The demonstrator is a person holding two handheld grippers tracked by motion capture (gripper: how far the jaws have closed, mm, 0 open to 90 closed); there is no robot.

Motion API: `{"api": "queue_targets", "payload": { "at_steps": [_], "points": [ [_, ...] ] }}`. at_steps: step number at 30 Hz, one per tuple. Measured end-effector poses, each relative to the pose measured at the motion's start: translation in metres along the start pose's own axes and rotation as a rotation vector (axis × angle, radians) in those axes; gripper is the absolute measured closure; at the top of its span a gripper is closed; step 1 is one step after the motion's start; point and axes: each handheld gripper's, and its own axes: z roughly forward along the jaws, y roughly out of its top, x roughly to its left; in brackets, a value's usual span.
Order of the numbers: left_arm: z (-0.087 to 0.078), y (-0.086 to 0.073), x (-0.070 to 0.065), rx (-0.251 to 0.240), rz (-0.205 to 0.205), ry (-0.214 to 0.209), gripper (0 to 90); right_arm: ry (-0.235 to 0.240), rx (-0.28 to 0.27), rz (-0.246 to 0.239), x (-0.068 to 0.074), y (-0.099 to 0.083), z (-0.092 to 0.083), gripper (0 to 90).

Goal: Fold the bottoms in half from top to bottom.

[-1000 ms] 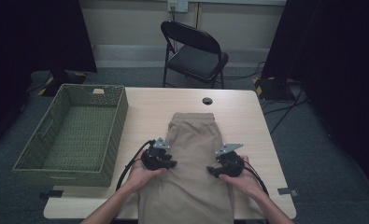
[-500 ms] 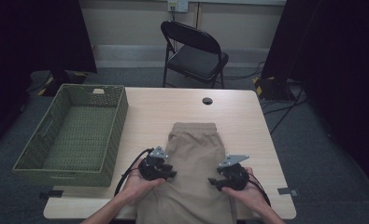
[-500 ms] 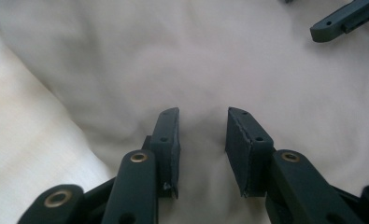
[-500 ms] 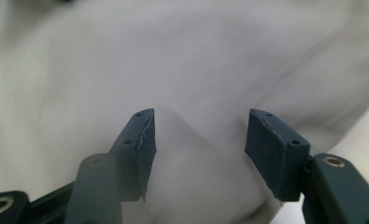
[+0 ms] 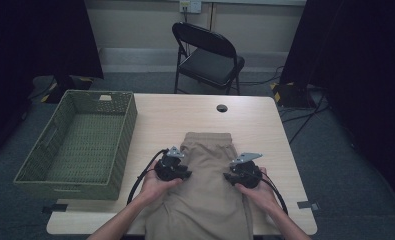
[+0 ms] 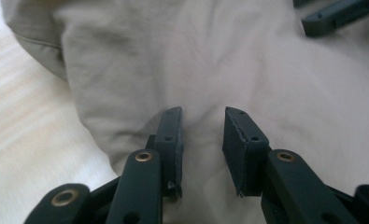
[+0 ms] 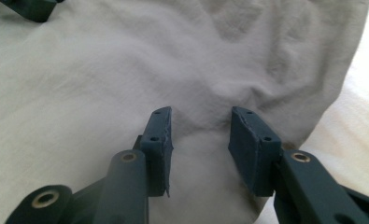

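- Nearest us, our left tongs and right tongs press down on the tan trousers, one on each side edge. Both pairs have just been closing, with cloth bunched between the pads, but the pads stand apart and do not yet pinch it.
- The trousers lie flat on the bench, waistband beyond the tongs, legs running back past the near edge.
- We judge the fold barely begun: the grip comes first, and folding and stowing remain.
- Far left of the left tongs, the green woven basket waits empty.
- Beyond the bench stands a black folding chair.
- No readable writing or labels.
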Motion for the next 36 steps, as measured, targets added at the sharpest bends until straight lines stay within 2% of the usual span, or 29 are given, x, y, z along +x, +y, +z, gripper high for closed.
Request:
{"api": "queue_targets", "payload": {
  "at_steps": [2,3,4,5,7,8,10,12,15,18,19,20,22,25,27,28,30,32,35,36],
  "points": [
    [-0.007,-0.006,-0.006,0.018,0.008,-0.013,67.9,0.018,0.010,-0.023,0.007,-0.002,-0.003,58.1],
    [-0.012,-0.010,-0.008,0.035,0.013,-0.033,67.9,0.031,0.014,-0.029,0.011,-0.003,-0.004,58.0],
    [-0.014,-0.012,-0.009,0.032,0.010,-0.042,67.0,0.045,0.020,-0.036,0.015,-0.004,-0.007,57.4],
    [-0.015,-0.014,-0.010,0.013,0.000,-0.061,66.2,0.054,0.024,-0.044,0.017,-0.005,-0.007,56.5],
    [-0.017,-0.013,-0.009,-0.010,0.010,-0.075,66.4,0.064,0.032,-0.058,0.021,-0.003,-0.010,54.4],
    [-0.017,-0.011,-0.008,-0.024,0.006,-0.074,66.4,0.074,0.019,-0.058,0.020,-0.001,-0.012,54.3],
    [-0.013,-0.004,-0.004,-0.042,-0.011,-0.058,66.5,0.073,-0.026,-0.033,0.015,0.007,-0.017,53.1],
    [-0.006,-0.002,0.000,-0.012,-0.005,-0.022,68.2,0.063,-0.080,0.004,0.004,0.016,-0.023,52.8],
    [-0.003,-0.004,0.003,-0.015,-0.020,-0.035,70.3,0.010,-0.160,0.068,-0.017,0.036,-0.027,51.8],
    [-0.004,-0.004,0.003,-0.005,-0.008,-0.018,70.3,-0.024,-0.173,0.094,-0.034,0.054,-0.018,46.7],
    [-0.004,-0.004,0.003,-0.005,-0.005,-0.020,70.3,-0.035,-0.162,0.106,-0.043,0.063,-0.009,44.5],
    [-0.004,-0.005,0.003,-0.004,-0.006,-0.023,70.3,-0.035,-0.162,0.106,-0.043,0.063,-0.009,44.5],
    [-0.005,-0.005,0.005,-0.008,-0.012,-0.035,70.5,-0.060,-0.149,0.109,-0.051,0.070,0.002,42.5],
    [-0.005,-0.006,0.006,-0.012,-0.012,-0.044,70.6,-0.078,-0.147,0.145,-0.059,0.072,0.017,40.8],
    [-0.005,-0.006,0.006,-0.015,-0.011,-0.044,70.4,-0.106,-0.169,0.144,-0.060,0.069,0.023,40.4],
    [-0.005,-0.006,0.006,-0.015,-0.008,-0.043,70.4,-0.099,-0.158,0.156,-0.061,0.067,0.028,39.2],
    [-0.005,-0.006,0.005,-0.013,-0.008,-0.039,70.5,-0.095,-0.133,0.147,-0.060,0.065,0.034,37.9],
    [-0.004,-0.006,0.004,-0.015,-0.003,-0.030,70.5,-0.069,-0.111,0.144,-0.057,0.062,0.039,34.5],
    [-0.004,-0.006,0.004,-0.015,-0.004,-0.030,70.4,-0.064,-0.048,0.113,-0.052,0.057,0.049,33.1],
    [-0.004,-0.006,0.004,-0.015,-0.003,-0.029,70.4,-0.065,-0.057,0.119,-0.051,0.056,0.050,32.3]
  ]
}}
